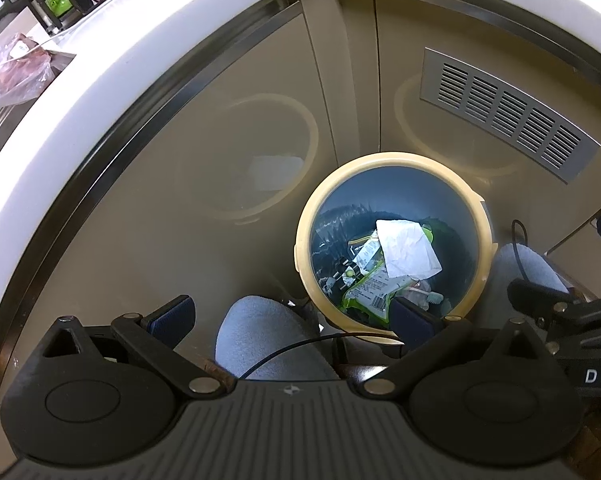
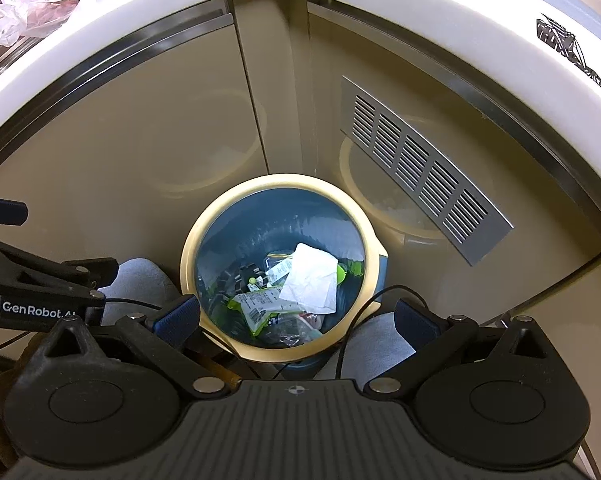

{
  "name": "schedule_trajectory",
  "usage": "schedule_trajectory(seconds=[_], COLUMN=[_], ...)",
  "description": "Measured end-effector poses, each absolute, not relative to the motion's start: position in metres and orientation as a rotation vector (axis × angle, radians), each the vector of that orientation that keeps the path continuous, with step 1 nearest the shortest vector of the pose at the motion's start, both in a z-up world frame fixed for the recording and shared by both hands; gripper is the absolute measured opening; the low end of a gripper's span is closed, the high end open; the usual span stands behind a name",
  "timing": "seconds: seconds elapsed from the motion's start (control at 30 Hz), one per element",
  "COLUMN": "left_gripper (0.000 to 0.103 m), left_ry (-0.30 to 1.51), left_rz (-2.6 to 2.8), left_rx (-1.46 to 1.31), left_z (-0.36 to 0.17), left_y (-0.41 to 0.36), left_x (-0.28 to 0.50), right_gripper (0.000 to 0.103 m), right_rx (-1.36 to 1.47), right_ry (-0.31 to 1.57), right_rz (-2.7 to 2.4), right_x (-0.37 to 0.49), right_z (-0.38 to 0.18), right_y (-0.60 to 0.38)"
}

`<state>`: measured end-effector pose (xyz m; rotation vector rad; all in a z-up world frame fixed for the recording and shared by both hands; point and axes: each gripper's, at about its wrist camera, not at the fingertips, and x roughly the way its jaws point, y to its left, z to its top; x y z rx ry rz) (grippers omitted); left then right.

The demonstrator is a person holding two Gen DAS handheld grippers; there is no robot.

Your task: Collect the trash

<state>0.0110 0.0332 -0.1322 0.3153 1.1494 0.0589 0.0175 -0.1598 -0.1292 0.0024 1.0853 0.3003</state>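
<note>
Trash bin [image 1: 394, 248] sits on the floor in the cabinet corner, at 1 o'clock from the left gripper [image 1: 290, 312] and dead ahead at 12 from the right gripper [image 2: 296, 312]. Cream rim, blue inside, roughly a third full.

Both grippers hover above it with fingers spread wide, nothing held.

Contents:
- White crumpled paper [image 2: 310, 278] on top: light, soft, collapses under a pinch. Take a raised fold, not a flat face.
- Green printed wrapper [image 2: 256, 308] under it at 7 o'clock: thin film, probably slippery. Pinch an edge or corner.
- Darker scraps below, too small to identify.

If the bin itself has to move: stiff plastic, looks light. Clamp the rim wall at the near side; the round rim may slip, so close well down on it.

More bagged items on the worktop [image 2: 420, 12] at 10 o'clock, out of reach from here.
</note>
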Motion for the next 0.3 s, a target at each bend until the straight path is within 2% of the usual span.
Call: schedule_trajectory(seconds=[0.3], left_gripper=[0.103], left_ry=[1.140], left_rz=[0.040], left_rx=[0.310], left_z=[-0.1334], left_y=[0.0324], left_x=[0.0107], right_gripper=[0.103], right_rx=[-0.004], right_ry=[1.102], right_rz=[0.295], right_x=[0.0200], right_z=[-0.1324], right_y=[-0.1583])
